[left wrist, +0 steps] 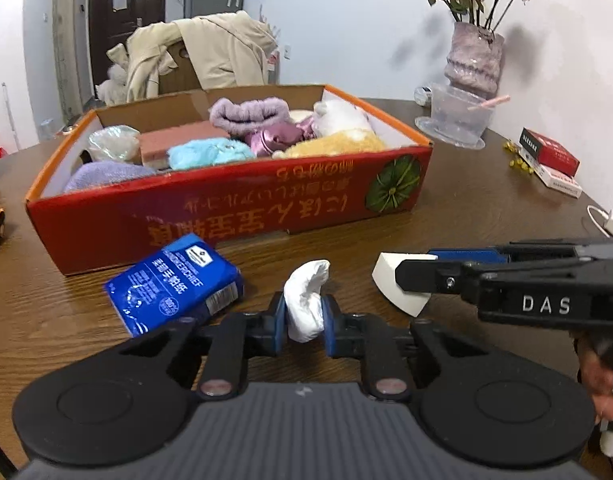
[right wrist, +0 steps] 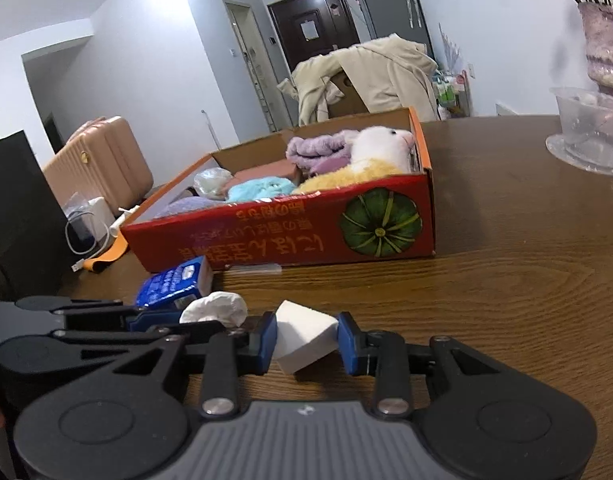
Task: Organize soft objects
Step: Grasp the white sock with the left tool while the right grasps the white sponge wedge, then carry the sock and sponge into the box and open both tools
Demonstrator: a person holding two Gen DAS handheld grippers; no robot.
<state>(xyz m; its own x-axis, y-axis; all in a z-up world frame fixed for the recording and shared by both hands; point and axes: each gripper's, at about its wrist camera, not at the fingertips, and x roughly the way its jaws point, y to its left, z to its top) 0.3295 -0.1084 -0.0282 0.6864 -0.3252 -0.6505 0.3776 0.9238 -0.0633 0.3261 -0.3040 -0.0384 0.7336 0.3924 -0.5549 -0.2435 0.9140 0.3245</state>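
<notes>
My left gripper is shut on a white soft pad, held just above the table; the pad also shows in the right wrist view. My right gripper is shut on a white sponge block, which appears in the left wrist view to the right of the left gripper. A red cardboard box stands beyond both grippers, holding several soft toys and cloths. A blue tissue pack lies on the table in front of the box, left of the left gripper.
A glass vase with dried roses and a clear plastic cup stand at the back right. Red and white small boxes lie near the right table edge. A white cable lies at the right edge.
</notes>
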